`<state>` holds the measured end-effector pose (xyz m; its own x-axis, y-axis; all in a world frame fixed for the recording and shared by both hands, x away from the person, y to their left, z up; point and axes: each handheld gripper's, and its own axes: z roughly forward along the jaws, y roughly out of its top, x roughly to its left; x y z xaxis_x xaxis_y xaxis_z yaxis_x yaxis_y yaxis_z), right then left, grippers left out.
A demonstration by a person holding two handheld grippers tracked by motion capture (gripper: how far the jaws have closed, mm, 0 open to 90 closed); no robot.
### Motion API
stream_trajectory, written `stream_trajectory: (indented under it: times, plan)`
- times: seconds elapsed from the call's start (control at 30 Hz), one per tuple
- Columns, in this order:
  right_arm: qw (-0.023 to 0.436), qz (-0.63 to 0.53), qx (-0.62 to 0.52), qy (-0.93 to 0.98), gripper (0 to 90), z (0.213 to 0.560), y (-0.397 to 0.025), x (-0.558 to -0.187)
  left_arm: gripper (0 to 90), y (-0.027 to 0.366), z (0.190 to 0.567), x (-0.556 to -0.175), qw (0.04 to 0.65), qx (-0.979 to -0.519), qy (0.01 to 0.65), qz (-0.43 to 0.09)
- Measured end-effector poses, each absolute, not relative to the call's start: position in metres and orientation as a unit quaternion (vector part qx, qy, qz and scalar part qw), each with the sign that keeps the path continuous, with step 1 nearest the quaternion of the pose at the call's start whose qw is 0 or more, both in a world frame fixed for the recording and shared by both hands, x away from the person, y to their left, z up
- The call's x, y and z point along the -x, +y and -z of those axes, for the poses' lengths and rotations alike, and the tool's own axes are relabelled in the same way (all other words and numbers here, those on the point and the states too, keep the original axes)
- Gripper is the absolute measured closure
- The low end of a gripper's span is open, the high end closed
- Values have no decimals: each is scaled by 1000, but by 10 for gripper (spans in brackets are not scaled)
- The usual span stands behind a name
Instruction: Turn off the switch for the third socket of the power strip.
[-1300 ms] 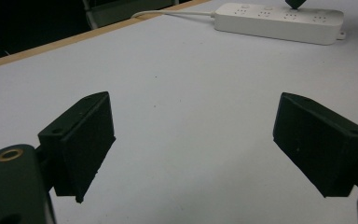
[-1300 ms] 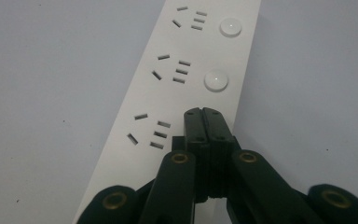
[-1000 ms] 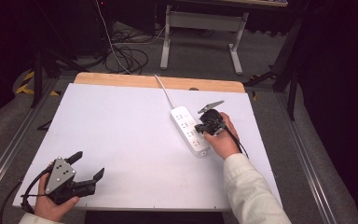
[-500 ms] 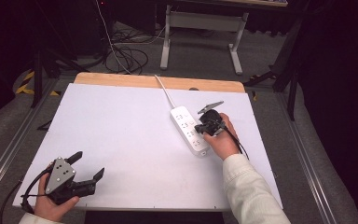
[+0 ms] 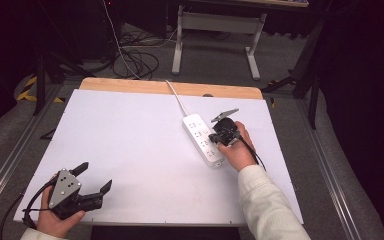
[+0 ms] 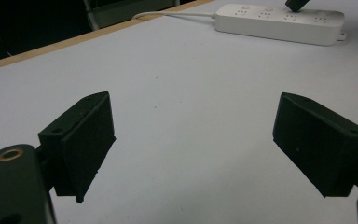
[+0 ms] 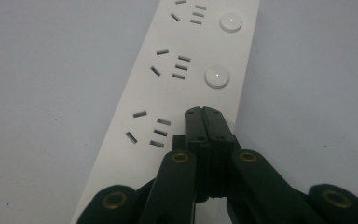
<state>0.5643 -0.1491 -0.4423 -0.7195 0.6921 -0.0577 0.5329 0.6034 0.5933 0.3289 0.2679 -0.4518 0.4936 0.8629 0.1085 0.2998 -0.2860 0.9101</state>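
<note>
One long white plastic power strip (image 5: 203, 140) lies on the smooth white table (image 5: 130, 150), right of centre, with the right gripper (image 5: 219, 136) angled down onto it. Near the front left corner, the left gripper (image 5: 94, 176) rests low in a hand, jaws spread wide and empty. Its own view shows blocky matte jaws apart, the strip (image 6: 279, 21) far off. From the right gripper (image 7: 208, 114) view, the jaws are pressed together, tips on the strip (image 7: 182, 84) beside round buttons (image 7: 216, 76).

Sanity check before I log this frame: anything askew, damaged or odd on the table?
Nothing stands out. The white power strip lies flat on the table, diagonal to its edges, cord trailing off the far side, nothing plugged in. The right claw is shut, tips over the strip's button side; the left claw is open.
</note>
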Motion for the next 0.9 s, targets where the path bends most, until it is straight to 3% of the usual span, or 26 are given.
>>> stream_trajectory:
  times: [0.43,0.57,0.9]
  plan:
    - [141,-284,-344,884,900,444,-146,-563,131,268,452,-329,448,-739,394,-313]
    - [187,-256,-327,891,900,444,-134,-558,131,268,452,-328,448,-739,393,-315]
    - [166,-283,-346,879,900,446,-141,-560,131,268,451,-328,451,-738,392,-312]
